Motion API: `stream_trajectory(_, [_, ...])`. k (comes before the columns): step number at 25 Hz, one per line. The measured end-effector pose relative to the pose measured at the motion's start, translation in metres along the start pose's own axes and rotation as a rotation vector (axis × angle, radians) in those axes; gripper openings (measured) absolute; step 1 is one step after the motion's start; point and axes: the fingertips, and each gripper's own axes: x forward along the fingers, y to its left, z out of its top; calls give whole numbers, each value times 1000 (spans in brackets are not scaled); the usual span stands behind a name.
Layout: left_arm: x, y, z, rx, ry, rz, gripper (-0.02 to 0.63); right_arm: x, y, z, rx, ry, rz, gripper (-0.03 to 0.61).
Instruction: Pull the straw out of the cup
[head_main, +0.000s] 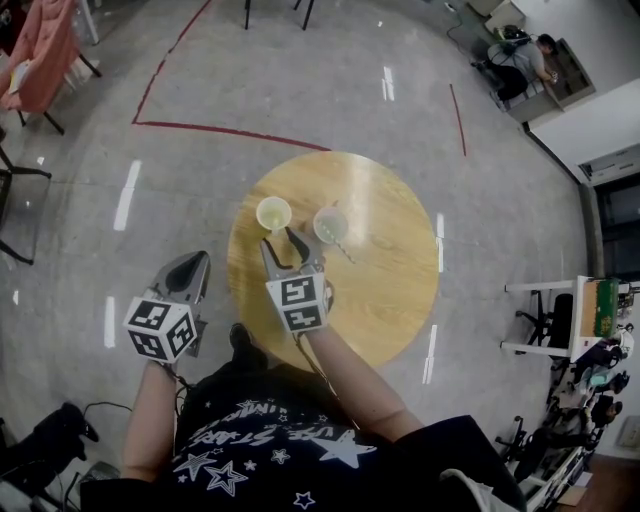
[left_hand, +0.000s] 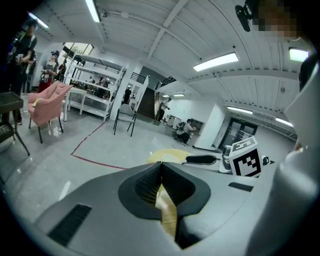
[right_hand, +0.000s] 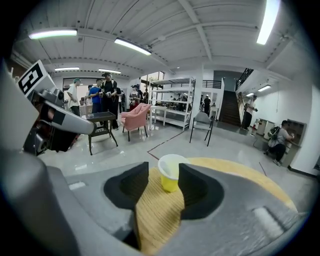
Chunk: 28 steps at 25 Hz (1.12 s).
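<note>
A round wooden table (head_main: 390, 300) carries a yellow cup (head_main: 273, 213) and, to its right, a clear cup (head_main: 330, 224). A thin pale straw (head_main: 346, 252) shows at the clear cup's near right side; I cannot tell whether it stands in the cup or lies on the table. My right gripper (head_main: 280, 241) is open just short of the yellow cup. In the right gripper view that cup (right_hand: 170, 175) stands ahead, framed by the spread jaws of the right gripper (right_hand: 164, 172), untouched. My left gripper (head_main: 194, 260) hangs off the table's left edge, shut and empty (left_hand: 160, 167).
A red line (head_main: 230, 133) runs across the grey floor beyond the table. A pink chair (head_main: 45, 50) stands far left, a shelf rack (head_main: 590, 310) at the right. A seated person (head_main: 525, 62) is far back right. Several people (right_hand: 102, 97) stand by a black side table (right_hand: 100, 120).
</note>
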Motion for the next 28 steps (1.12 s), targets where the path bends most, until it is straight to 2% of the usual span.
stream_trajectory(3, [1, 2, -2, 1, 5, -3, 7, 3, -3, -1, 1, -4, -6, 177])
stream_trajectory(4, [1, 2, -3, 2, 6, -5, 6, 3, -4, -1, 0, -5, -11, 133])
stream_trajectory(5, [0, 2, -3, 3, 7, -6, 6, 4, -4, -1, -1, -4, -16, 123])
stream_trajectory(12, [-5, 8, -3, 2, 5, -2, 6, 10, -2, -3, -7, 23, -42, 116])
stream_trajectory(13, [-5, 8, -2, 0, 3, -1, 6, 10, -3, -3, -10, 23, -52, 76])
stream_trajectory(14, [-6, 9, -2, -2, 2, 1, 7, 10, -4, -2, -15, 23, -62, 66])
stream_trajectory(18, [-6, 10, -5, 3, -4, 0, 6, 10, -6, -2, -45, 24, -75, 64])
stream_trajectory(22, [-7, 7, 2, 7, -8, -6, 7, 7, -8, 4, -48, 36, -89, 41])
stream_trajectory(28, [-5, 11, 1, -3, -11, -16, 7, 9, -6, 4, -33, 23, -96, 41])
